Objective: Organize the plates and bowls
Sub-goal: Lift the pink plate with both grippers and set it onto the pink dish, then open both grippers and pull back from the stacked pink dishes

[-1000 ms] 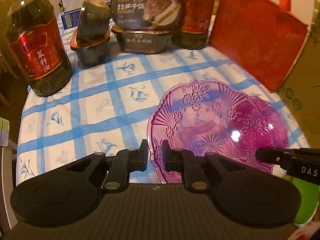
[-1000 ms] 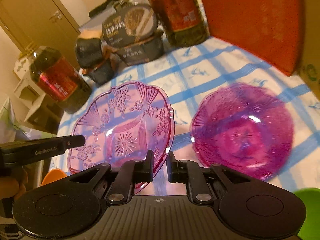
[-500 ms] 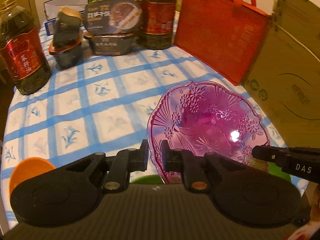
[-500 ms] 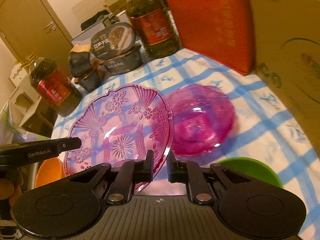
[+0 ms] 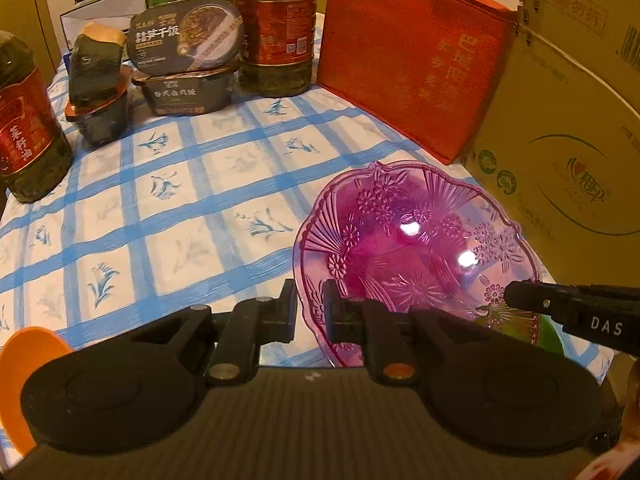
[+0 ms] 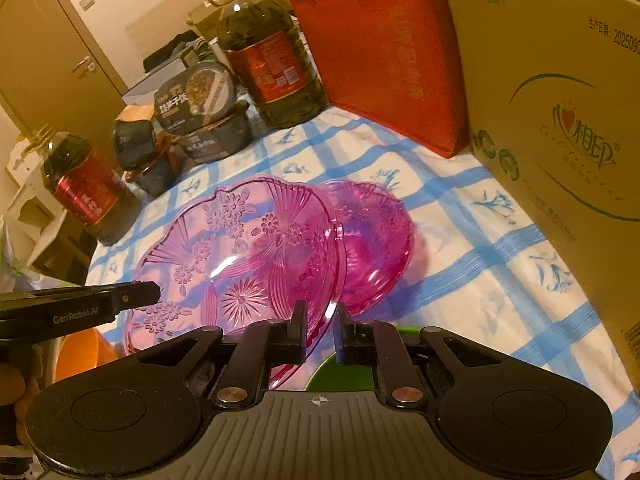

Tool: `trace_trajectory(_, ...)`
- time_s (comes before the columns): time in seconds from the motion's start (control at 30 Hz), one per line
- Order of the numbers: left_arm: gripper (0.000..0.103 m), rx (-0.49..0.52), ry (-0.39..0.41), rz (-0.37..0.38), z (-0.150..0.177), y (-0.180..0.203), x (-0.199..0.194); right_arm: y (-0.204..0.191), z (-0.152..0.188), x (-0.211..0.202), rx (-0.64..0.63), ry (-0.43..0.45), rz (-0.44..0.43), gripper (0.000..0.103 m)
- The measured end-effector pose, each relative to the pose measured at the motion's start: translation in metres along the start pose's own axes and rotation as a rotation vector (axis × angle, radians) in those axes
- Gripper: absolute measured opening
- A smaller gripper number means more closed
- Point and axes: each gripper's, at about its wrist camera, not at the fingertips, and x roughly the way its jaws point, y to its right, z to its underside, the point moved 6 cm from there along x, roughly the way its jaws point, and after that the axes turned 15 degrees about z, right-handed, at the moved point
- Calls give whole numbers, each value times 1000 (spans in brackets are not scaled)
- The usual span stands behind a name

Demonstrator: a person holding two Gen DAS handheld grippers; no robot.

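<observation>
A clear pink patterned plate [image 5: 404, 248] is held in the air by both grippers. My left gripper [image 5: 310, 300] is shut on its left rim. My right gripper [image 6: 320, 320] is shut on its near rim; the plate also shows in the right wrist view [image 6: 240, 256]. A deeper pink bowl [image 6: 376, 240] sits on the blue-checked tablecloth [image 5: 192, 208], partly behind and under the held plate. A green bowl [image 6: 340, 372] lies below my right gripper, mostly hidden. An orange bowl [image 5: 28, 356] shows at the lower left.
Two oil bottles [image 5: 24, 120] [image 5: 276, 28], stacked food boxes [image 5: 188, 64] and a dark packet [image 5: 96, 76] stand at the table's far side. A red bag [image 5: 412, 56] and a big cardboard box [image 5: 568, 128] stand along the right.
Both grippers, still holding the plate, have pulled back and risen. The plate now overlaps the pink bowl more. The green and orange bowls have come into view.
</observation>
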Motion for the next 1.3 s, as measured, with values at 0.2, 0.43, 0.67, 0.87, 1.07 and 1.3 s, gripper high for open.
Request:
trace_trajectory(0.2,12,-15,-8,4,-11,0,24,10,-17,21,-6,-7,14,13)
trace_trajectory(0.43,12,-11,-18,2,-30,-5,57,16,-37,54,-37,-18,33,13)
trace_trajectory(0.67,12,-23,-43,5,-35,-16,97,21,-46,93,-67,-49,58,13)
trace_trajectory(0.87,12,-24,-55,10,-34,-23,119,23,-48,114,-92,-59,76,13)
trace_trajectory(1.07,14,0,-69,2,-32,-23,129,24,-47,124,-105,-60,91,13)
trace_trajectory(1.3,37,1,-49,-25,-27,-24,120,33,-54,110,-55,0,80,59)
